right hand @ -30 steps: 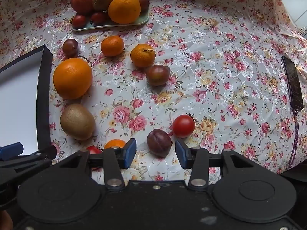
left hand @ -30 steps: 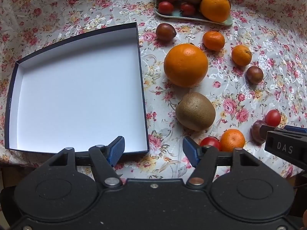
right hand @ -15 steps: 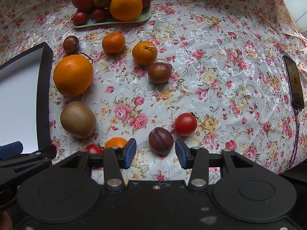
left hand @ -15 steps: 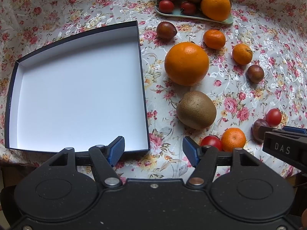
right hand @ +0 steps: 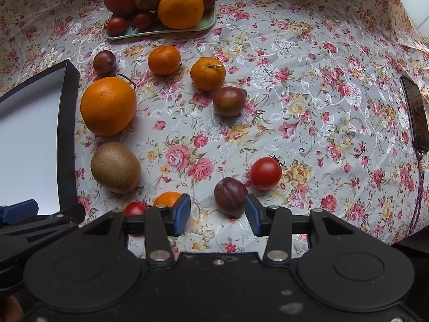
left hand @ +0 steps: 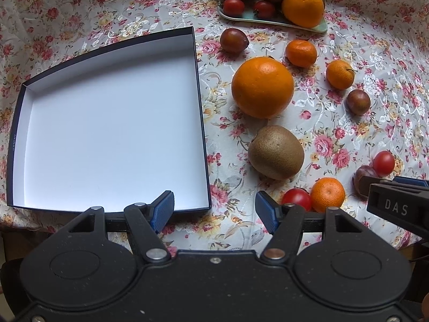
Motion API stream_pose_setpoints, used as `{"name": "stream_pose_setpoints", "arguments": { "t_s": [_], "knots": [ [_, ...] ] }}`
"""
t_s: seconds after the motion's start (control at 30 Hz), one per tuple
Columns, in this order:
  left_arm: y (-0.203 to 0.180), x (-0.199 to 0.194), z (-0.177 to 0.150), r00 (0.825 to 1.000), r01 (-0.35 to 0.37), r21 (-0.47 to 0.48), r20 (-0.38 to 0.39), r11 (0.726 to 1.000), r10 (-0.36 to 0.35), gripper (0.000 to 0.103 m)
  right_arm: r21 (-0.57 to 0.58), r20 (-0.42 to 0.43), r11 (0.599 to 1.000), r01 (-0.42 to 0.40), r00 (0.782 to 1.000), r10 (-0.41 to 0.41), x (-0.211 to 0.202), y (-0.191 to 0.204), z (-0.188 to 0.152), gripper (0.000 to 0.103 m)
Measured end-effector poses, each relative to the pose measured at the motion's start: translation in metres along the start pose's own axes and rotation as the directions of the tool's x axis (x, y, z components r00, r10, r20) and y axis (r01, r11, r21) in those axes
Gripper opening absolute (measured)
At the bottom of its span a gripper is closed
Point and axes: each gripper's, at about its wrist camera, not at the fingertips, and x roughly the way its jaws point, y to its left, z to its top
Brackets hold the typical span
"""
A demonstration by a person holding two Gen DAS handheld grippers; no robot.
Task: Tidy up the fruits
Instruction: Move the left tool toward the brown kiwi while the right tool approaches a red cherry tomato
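Right gripper (right hand: 217,214) had its fingers spread wide, with a dark plum (right hand: 231,196) sitting just ahead between the tips, not gripped. Left gripper (left hand: 214,210) was wide open too, holding nothing, parked near the corner of the white box (left hand: 16,139). Box had nothing in it, so I'd say basically no sorting was done. A cherry tomato (right hand: 266,173), kiwi (right hand: 115,167), big orange (right hand: 108,106) and mandarins were loose on the floral cloth (right hand: 308,86). Farther back, a tray (right hand: 206,22) held piled fruit.
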Motion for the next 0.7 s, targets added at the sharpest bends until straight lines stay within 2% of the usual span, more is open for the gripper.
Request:
{"name": "stream_pose_setpoints", "arguments": {
  "t_s": [0.7],
  "knots": [
    [0.016,0.003,-0.002,1.0,-0.015,-0.02,-0.013,1.0,0.015,0.068,-0.051,0.012,0.998,-0.021,1.0,0.022,-0.004,0.025,-0.001,0.046]
  ]
}}
